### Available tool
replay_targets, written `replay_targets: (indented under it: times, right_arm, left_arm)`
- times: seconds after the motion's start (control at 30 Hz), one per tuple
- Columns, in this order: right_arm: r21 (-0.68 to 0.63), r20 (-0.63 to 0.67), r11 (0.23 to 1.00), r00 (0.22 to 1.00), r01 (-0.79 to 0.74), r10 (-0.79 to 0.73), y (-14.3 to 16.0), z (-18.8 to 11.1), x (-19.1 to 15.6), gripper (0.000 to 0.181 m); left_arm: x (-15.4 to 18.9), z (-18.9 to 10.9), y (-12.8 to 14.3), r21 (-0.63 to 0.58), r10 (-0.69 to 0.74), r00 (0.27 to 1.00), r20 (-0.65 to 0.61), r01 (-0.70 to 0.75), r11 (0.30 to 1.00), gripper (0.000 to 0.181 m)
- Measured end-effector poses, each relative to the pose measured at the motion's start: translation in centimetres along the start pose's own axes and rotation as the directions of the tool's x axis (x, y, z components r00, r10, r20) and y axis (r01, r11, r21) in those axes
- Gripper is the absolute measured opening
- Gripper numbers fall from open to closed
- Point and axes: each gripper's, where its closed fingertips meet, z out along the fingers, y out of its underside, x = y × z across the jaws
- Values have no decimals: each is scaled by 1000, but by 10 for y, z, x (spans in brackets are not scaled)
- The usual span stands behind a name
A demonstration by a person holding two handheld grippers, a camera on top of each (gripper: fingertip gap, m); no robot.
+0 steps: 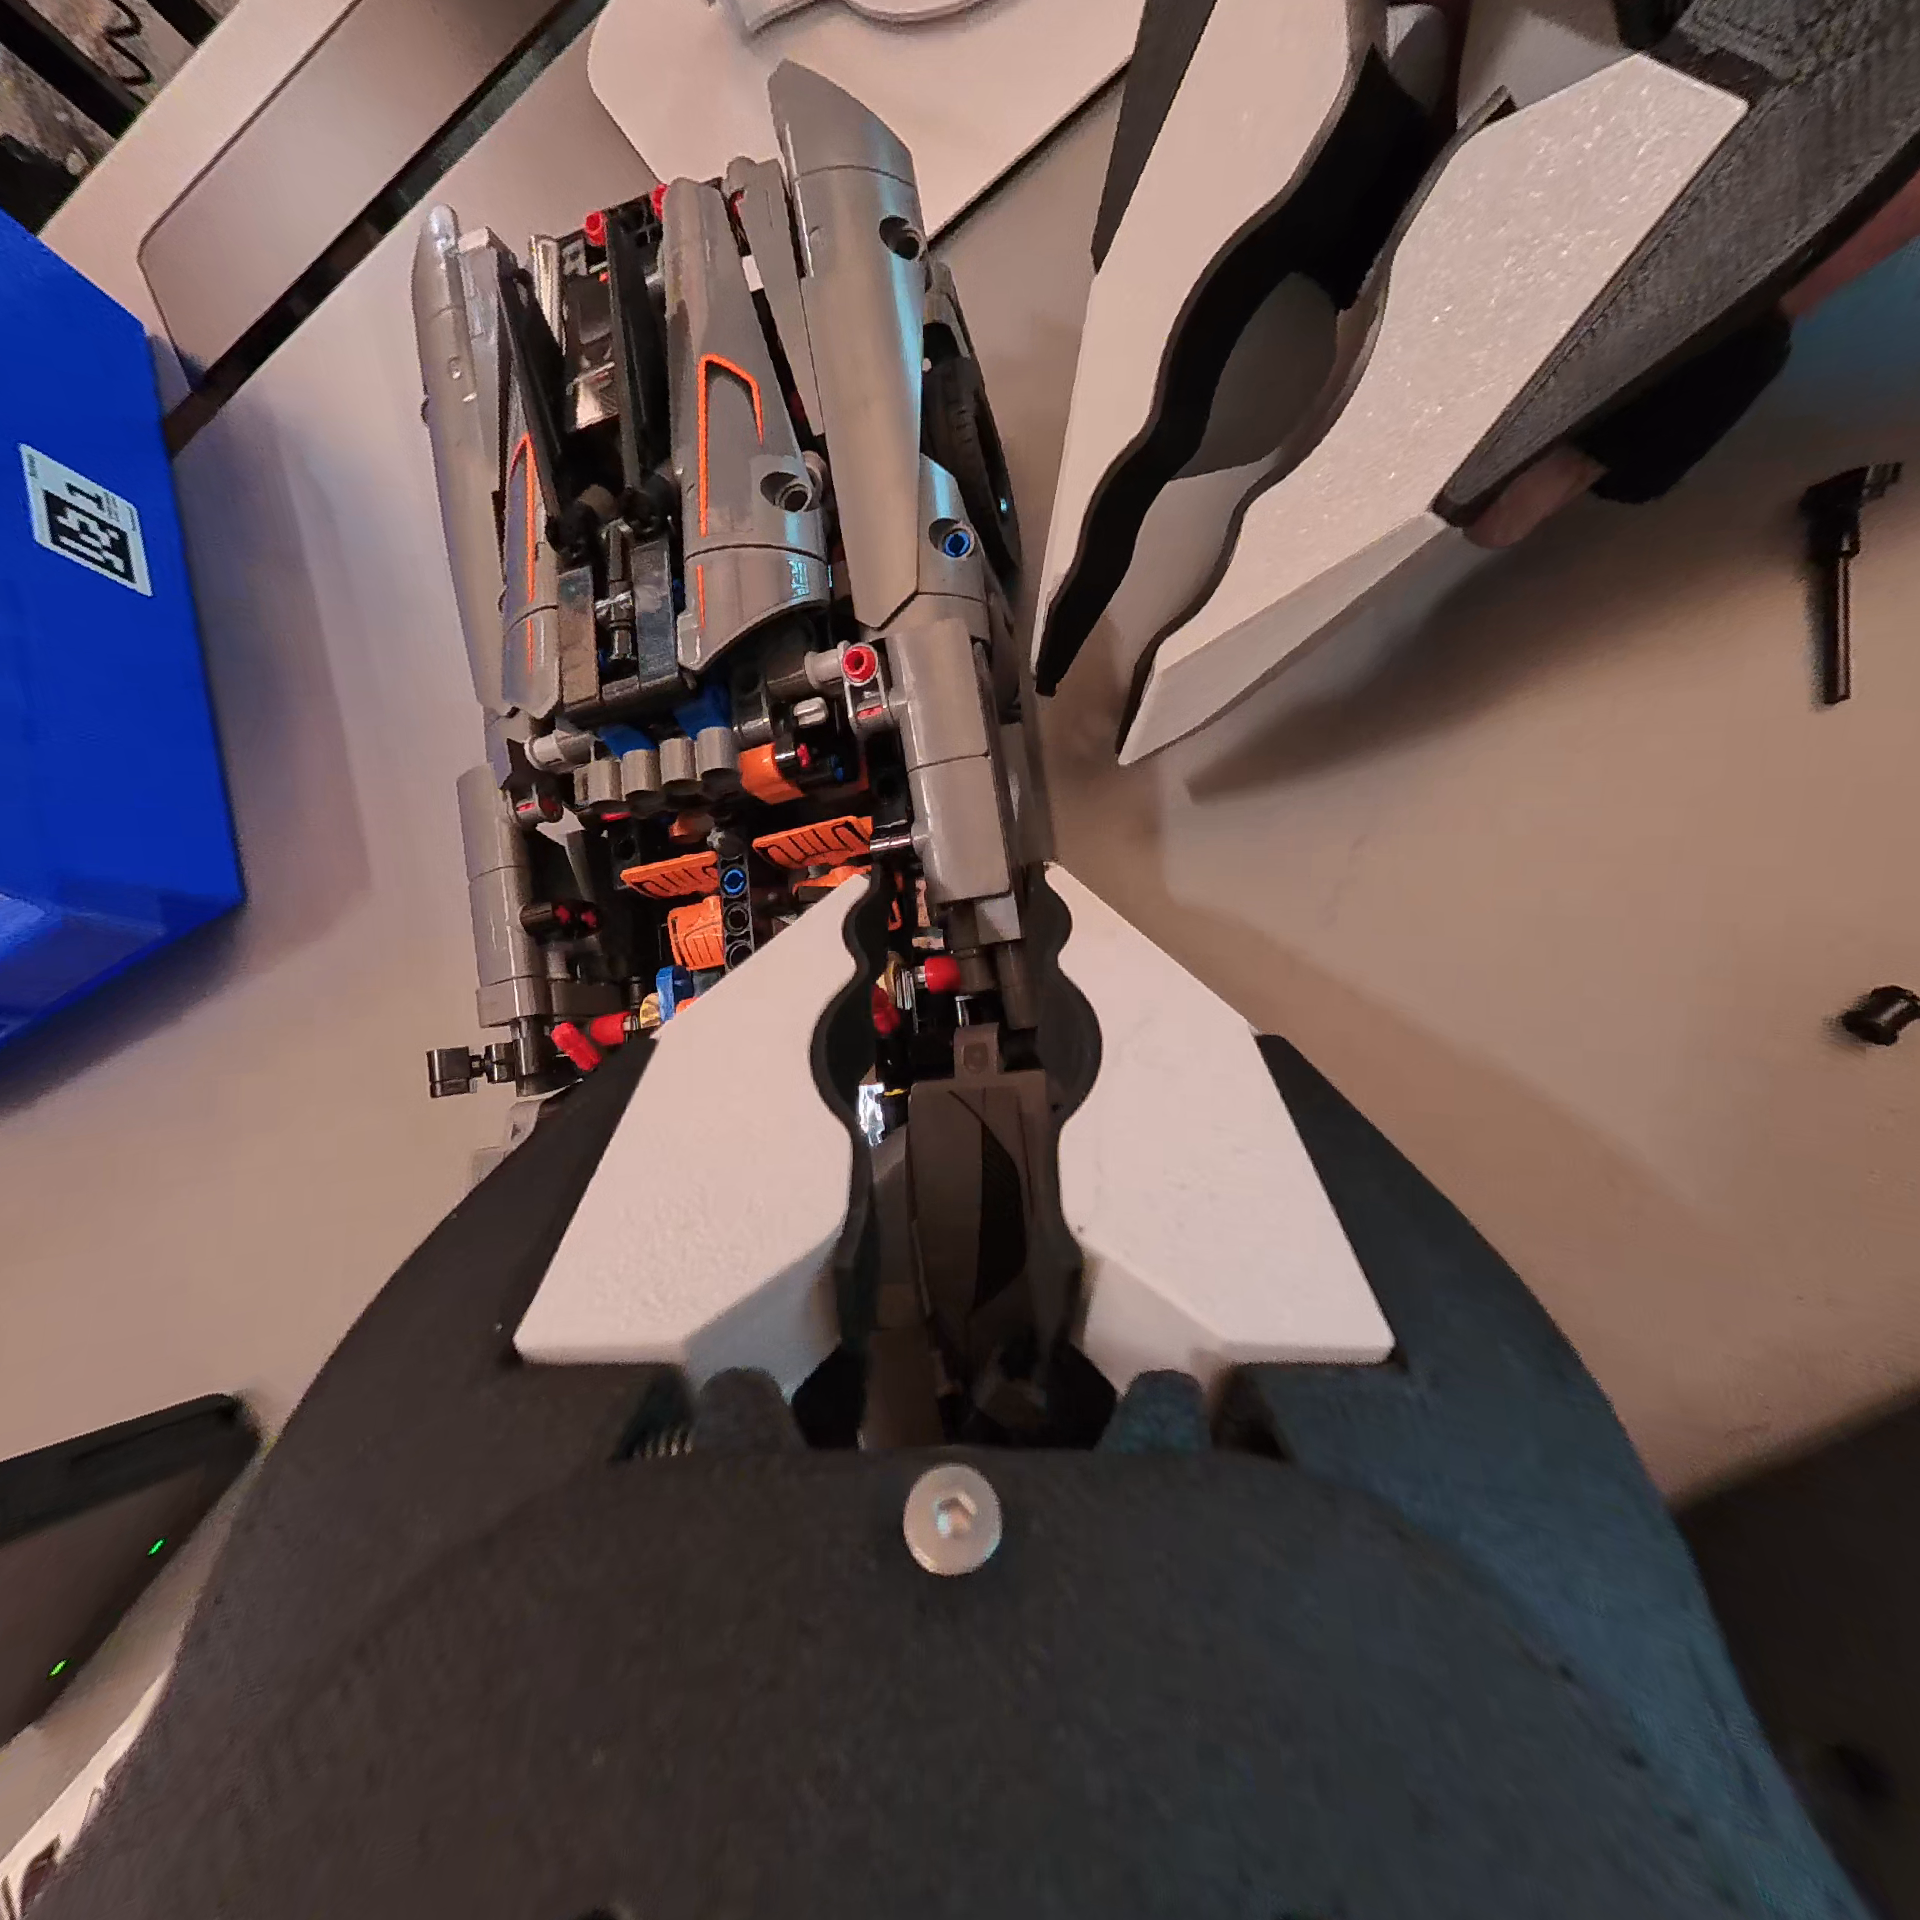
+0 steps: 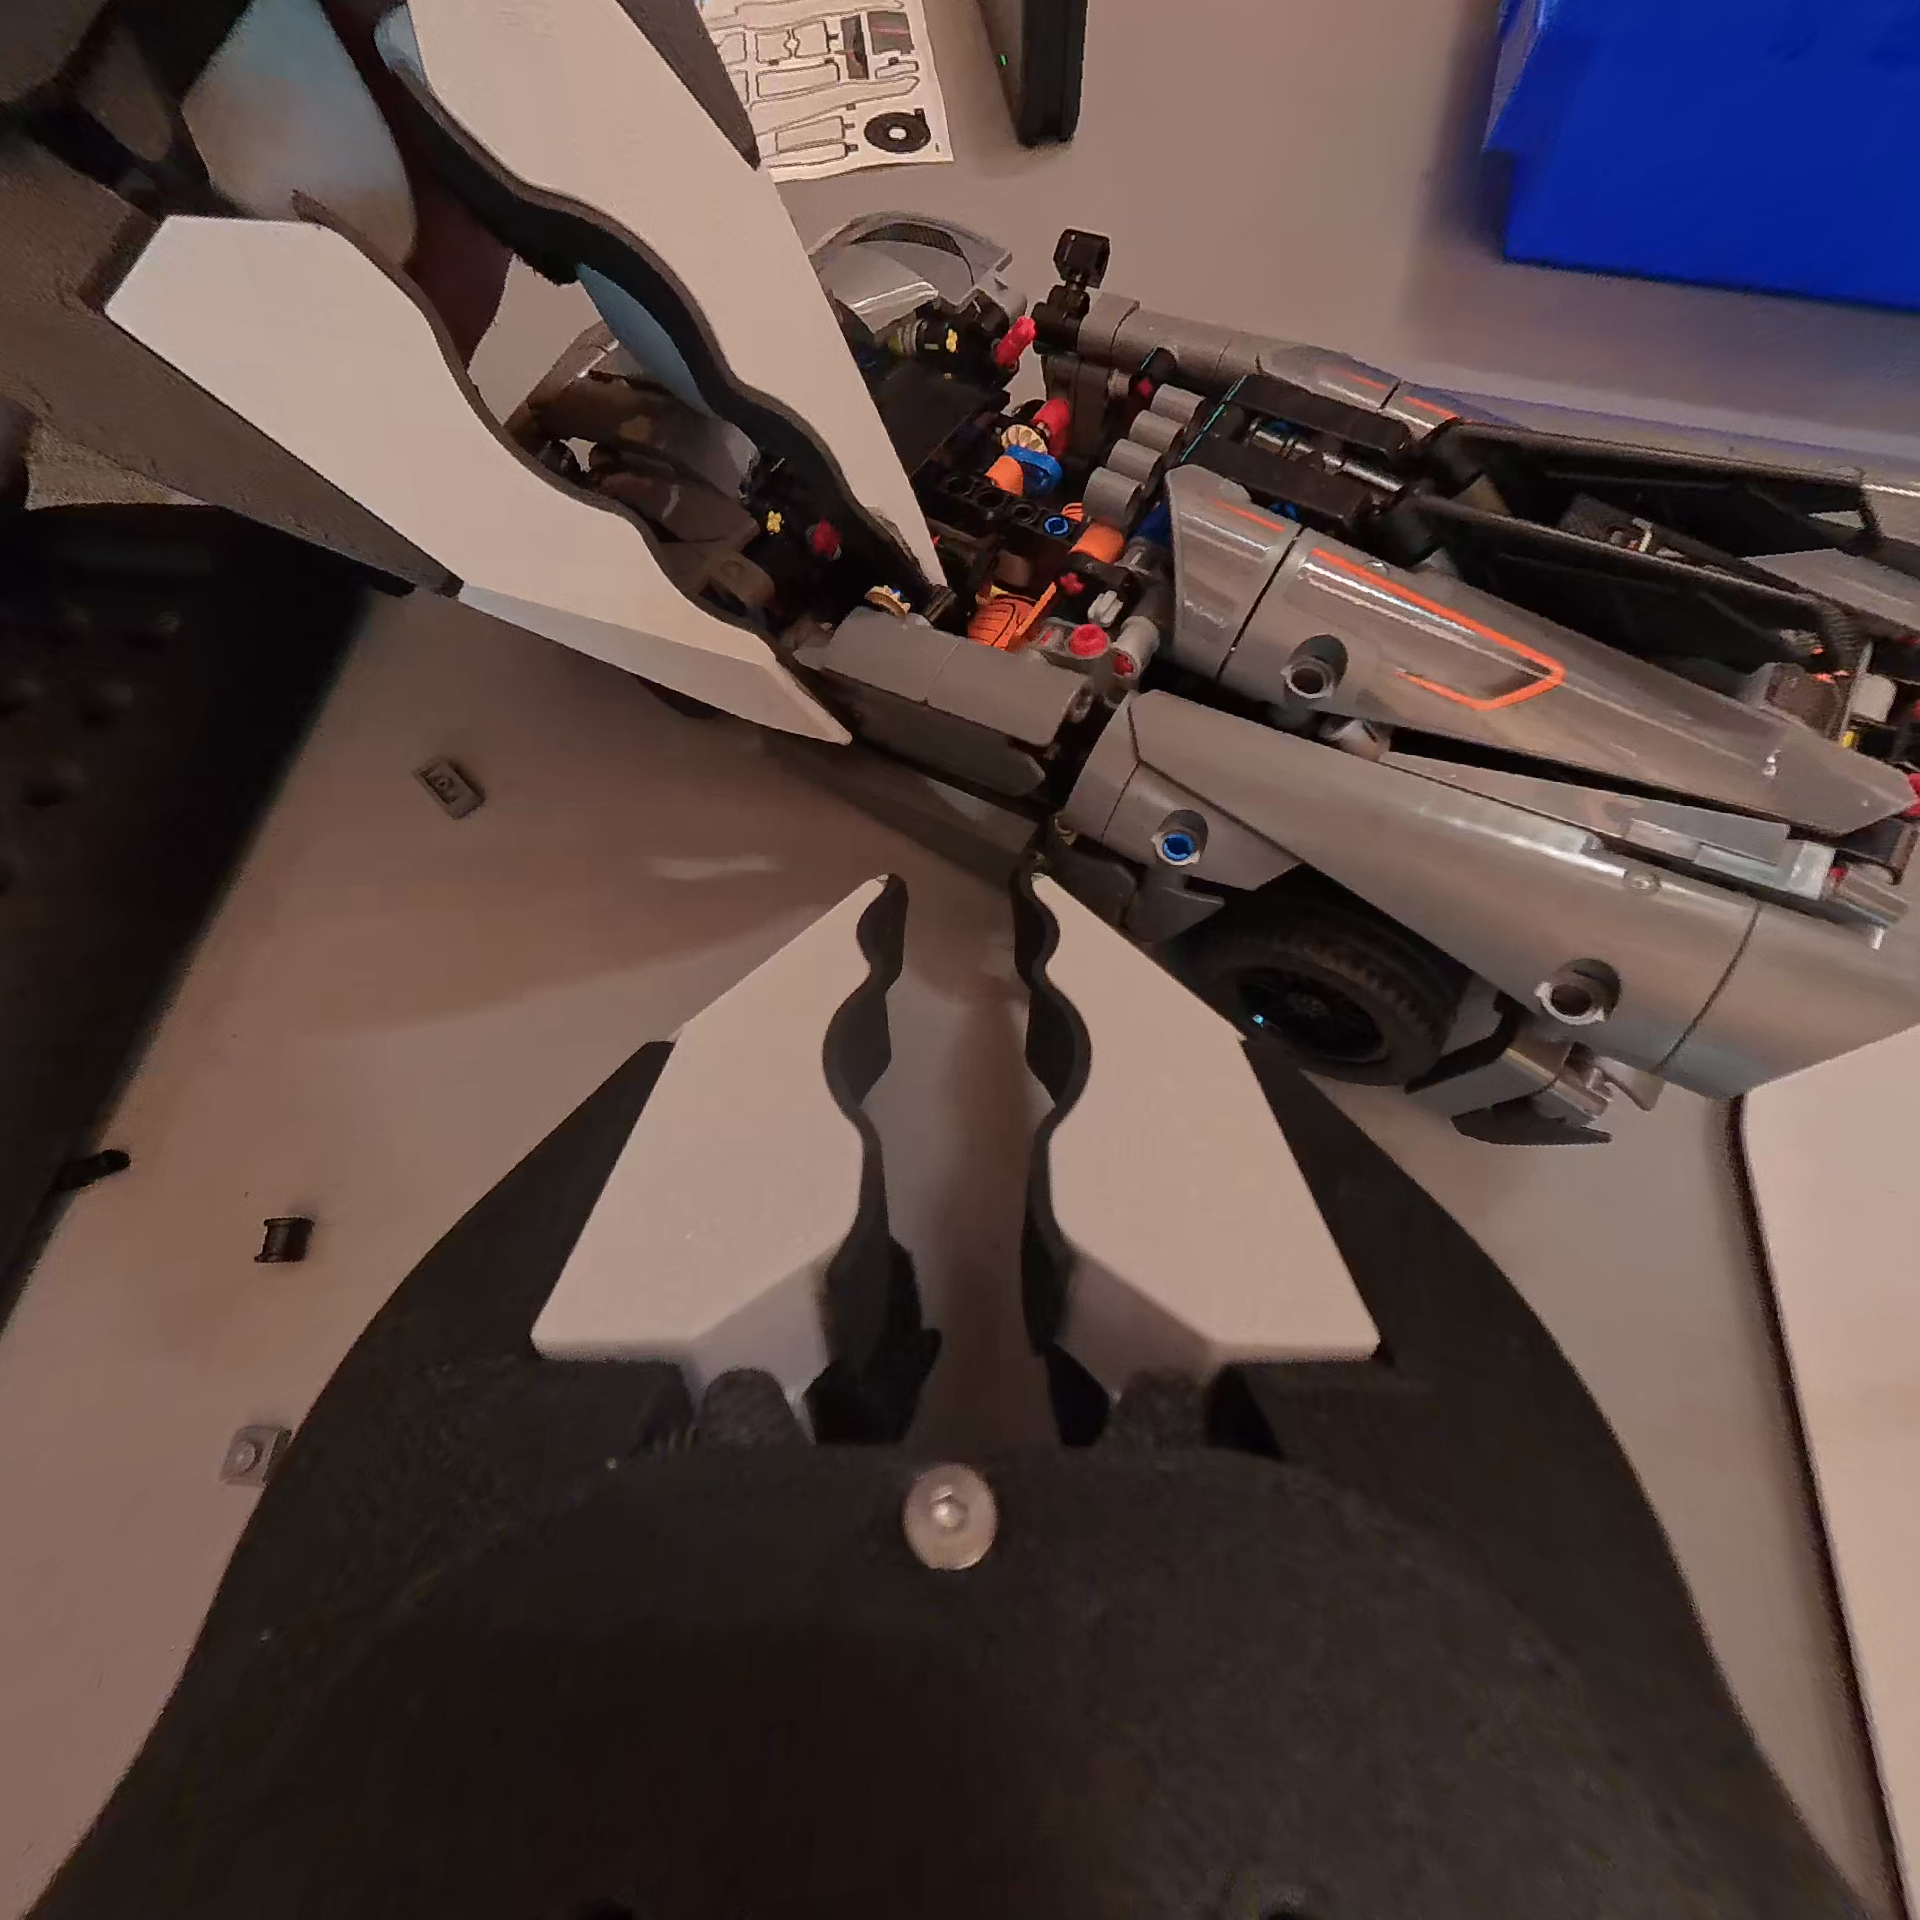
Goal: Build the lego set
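Left tool [image 1: 956, 894] around car model [image 1: 717, 499]

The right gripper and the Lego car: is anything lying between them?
No. In the right wrist view, only bare table separates the empty right gripper from the Lego car; loose small pieces lie off to the side.

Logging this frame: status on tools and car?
Left tool shut on car's dark panel. Right tool open, empty, beside car. Loose pieces on table, clear.

One lego car [image 1: 717, 582], two tools, one blue bin [image 1: 94, 665].
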Motion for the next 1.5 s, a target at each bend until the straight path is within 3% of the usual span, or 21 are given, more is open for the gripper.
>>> replay_targets:
  times: [0.1,0.47,0.67,1.17,1.5]
  right_arm:
    - [9,5,1000,1000,-3,3,-2,-1,-1,20]
    - [71,11,997,1000,-15,14,-19,-4,-7,24]
    - [109,-51,992,997,69,-64,-28,-1,-7,25]
    - [127,-49,986,993,112,-106,-35,8,-15,10]
    - [135,-54,980,989,145,-139,-41,7,-22,8]
  left_arm:
    - [3,-4,-1,18,-2,1000,-25,3,1000,16]
    - [5,-11,5,51,28,999,-18,-27,998,15]
    - [7,-16,6,100,71,997,-29,-68,993,15]
    - [2,-21,6,169,63,998,-23,-59,984,33]
    - [0,-24,3,205,58,998,-11,-54,977,32]
